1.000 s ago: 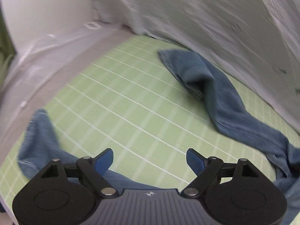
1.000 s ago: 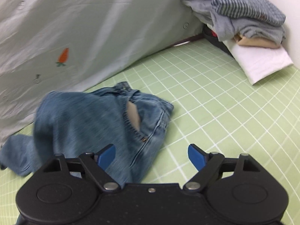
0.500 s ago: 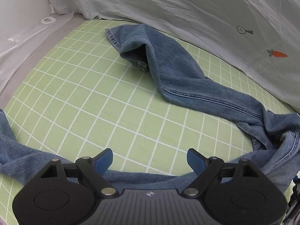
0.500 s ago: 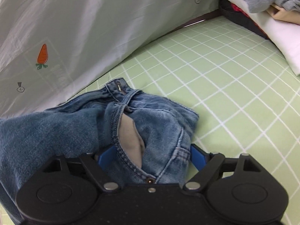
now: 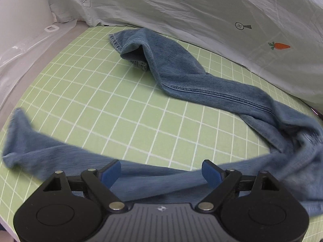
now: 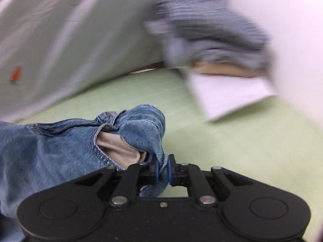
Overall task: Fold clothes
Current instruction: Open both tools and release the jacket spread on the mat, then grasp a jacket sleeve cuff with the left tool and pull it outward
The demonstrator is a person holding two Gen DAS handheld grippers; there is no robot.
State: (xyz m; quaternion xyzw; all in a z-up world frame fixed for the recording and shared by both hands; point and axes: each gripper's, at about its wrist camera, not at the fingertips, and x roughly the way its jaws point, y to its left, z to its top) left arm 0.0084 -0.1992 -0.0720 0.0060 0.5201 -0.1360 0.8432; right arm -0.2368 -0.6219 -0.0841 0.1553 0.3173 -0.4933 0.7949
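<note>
A pair of blue jeans (image 5: 201, 84) lies spread on the green grid mat (image 5: 101, 100). One leg runs to the far left corner; the other leg (image 5: 60, 157) curves along the near edge under my left gripper (image 5: 161, 171), which is open and empty above it. In the right wrist view my right gripper (image 6: 162, 170) is shut on the waistband of the jeans (image 6: 141, 125), with the beige pocket lining (image 6: 117, 147) showing beside the fingers. That view is motion-blurred.
A white sheet (image 5: 201, 10) with printed marks and a carrot hangs behind the mat. A stack of folded clothes (image 6: 212, 34) on a white folded piece (image 6: 228, 94) sits at the far right. A clear plastic sheet (image 5: 24, 46) borders the mat's left side.
My right gripper has closed on the jeans' waistband and is moving fast with it. The near leg has shifted on the mat. The left gripper stayed open.
</note>
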